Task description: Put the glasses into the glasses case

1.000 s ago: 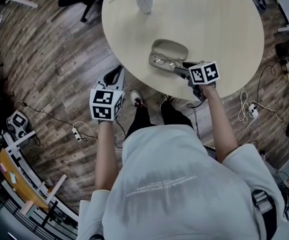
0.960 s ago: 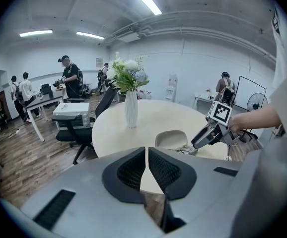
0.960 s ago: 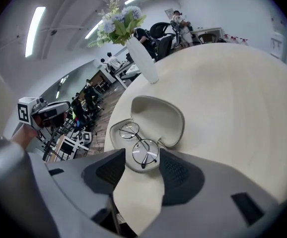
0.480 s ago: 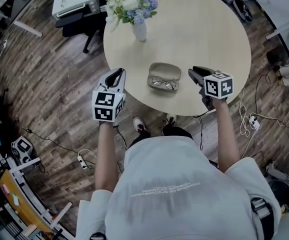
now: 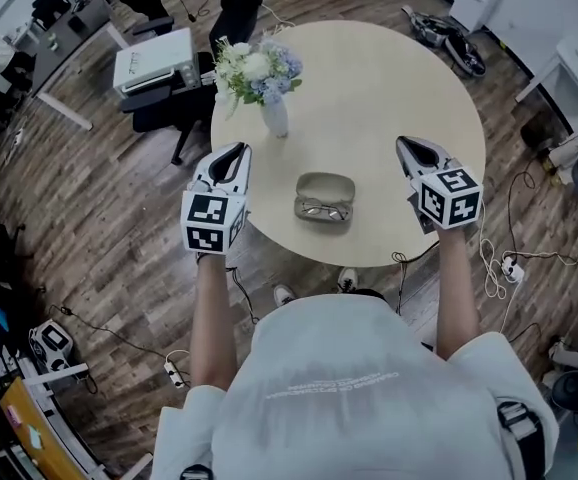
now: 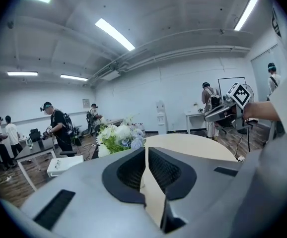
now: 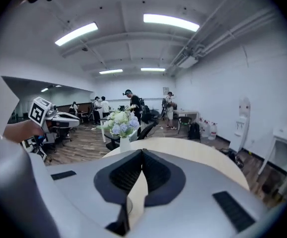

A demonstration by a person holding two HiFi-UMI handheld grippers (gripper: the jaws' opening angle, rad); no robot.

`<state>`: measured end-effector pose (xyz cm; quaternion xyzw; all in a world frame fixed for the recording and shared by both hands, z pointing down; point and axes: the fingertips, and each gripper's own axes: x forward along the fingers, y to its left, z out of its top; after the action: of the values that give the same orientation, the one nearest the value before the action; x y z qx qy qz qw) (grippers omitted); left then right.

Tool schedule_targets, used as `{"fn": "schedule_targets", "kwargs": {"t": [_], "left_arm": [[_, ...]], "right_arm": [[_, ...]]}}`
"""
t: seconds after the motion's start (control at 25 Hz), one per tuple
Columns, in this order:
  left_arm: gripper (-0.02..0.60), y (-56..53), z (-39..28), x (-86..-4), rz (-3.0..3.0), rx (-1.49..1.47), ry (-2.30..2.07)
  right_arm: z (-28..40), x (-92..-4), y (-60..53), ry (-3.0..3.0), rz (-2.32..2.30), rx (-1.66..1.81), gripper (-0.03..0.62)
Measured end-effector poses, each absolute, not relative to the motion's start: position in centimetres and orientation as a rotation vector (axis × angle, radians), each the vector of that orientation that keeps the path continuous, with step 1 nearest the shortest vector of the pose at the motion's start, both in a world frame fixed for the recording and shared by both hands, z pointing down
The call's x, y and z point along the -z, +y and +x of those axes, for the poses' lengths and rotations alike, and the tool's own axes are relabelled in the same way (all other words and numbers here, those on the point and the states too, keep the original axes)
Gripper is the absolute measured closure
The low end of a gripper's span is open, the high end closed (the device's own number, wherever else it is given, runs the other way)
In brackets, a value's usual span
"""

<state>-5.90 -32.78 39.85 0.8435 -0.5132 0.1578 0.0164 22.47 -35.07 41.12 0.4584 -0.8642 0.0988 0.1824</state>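
Head view: glasses case lies between both hand-held grippers.

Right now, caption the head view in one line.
Left gripper and right gripper, both shut, flank the open glasses case with the glasses inside.

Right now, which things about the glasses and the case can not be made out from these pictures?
- glasses: head view, too small to tell if the arms are folded.
- glasses case: shows in neither gripper view; the bodies of the left gripper and the right gripper fill the lower part of each picture.
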Motion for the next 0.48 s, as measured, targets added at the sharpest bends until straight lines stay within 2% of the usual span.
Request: {"fn": "schedule_targets", "kwargs": {"t": [0.24, 0.48], "left_arm": [[0.554, -32.9, -5.3, -35.1, 2.725, -0.433, -1.633], [0.554, -32.5, -5.0, -30.9, 2.818, -0.402, -1.695]], "right_arm": [[22.5, -33.4, -35.1, -2.442, 1.417, 0.032, 0.592], [21.2, -29.2, -34.1, -2.435, 1.442, 0.226, 0.592]]}}
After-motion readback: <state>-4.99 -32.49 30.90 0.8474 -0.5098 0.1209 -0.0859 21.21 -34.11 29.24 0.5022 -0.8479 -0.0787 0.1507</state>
